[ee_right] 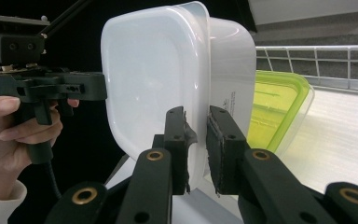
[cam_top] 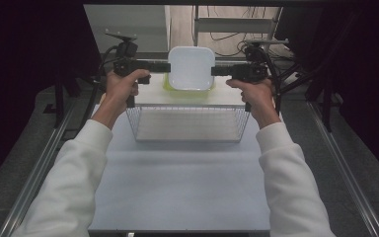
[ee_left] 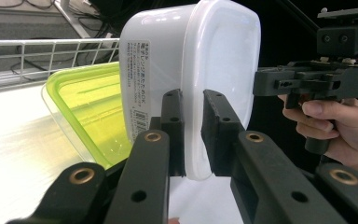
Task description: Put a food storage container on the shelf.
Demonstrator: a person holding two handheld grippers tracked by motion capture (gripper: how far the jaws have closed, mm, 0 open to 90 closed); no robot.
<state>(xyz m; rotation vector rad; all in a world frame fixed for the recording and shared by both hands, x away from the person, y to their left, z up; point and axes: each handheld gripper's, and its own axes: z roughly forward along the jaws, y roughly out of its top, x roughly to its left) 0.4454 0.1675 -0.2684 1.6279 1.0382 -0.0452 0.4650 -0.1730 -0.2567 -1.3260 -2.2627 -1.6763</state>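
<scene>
While a lidded white plastic container (cam_top: 191,67) is gripped by its rim between left tongs (cam_top: 164,66) and right tongs (cam_top: 217,71), closed on opposite edges, it is judged light, smooth and slippery.

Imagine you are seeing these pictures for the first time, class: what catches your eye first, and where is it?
First comes the white lidded container, held up at the far middle of the table between the left gripper and the right gripper, each clamped on an opposite edge of its rim. Just beneath it lies a container with a lime-green lid. Nearer the person stands a wire basket.
</scene>
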